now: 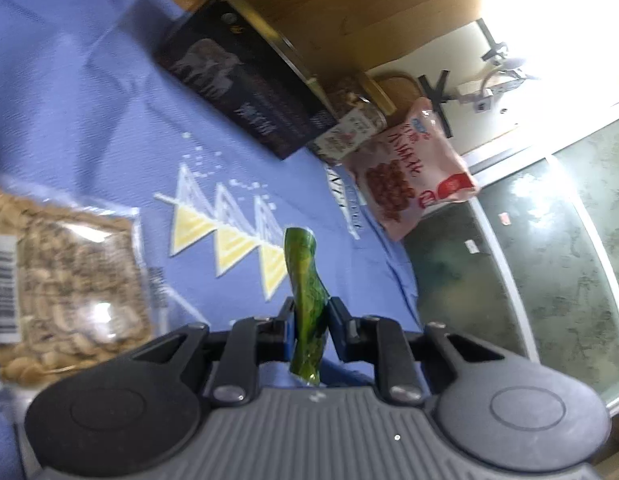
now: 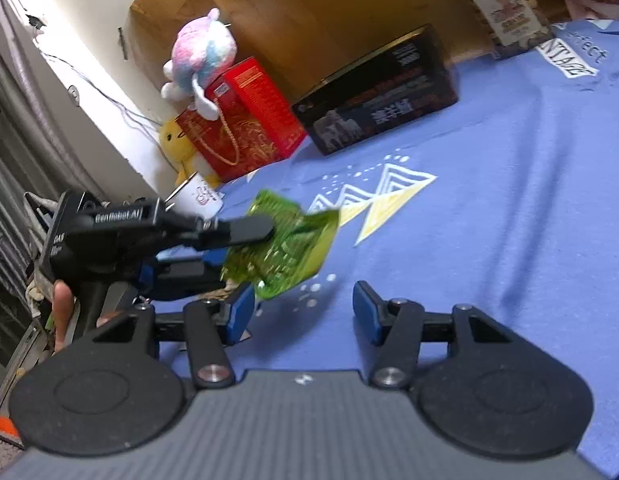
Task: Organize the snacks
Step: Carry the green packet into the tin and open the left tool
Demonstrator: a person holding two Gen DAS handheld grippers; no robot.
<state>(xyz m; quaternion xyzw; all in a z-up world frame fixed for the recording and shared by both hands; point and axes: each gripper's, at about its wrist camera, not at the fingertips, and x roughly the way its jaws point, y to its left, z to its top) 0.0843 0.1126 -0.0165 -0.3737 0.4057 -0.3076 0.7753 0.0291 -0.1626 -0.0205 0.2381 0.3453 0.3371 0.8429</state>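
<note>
Green packet (image 1: 308, 308) — between left gripper (image 1: 310, 322) pads

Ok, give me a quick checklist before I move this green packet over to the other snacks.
1. Left gripper shut on the green packet: ok.
2. Packet lifted off the blue cloth: ok, it casts a shadow below.
3. Right gripper open and holding nothing: ok.
4. Right fingers apart from the packet: cannot tell, the left one sits very close.
5. Bare cloth in front of the black box for setting down: ok.
6. Packet sealed: cannot tell.
</note>
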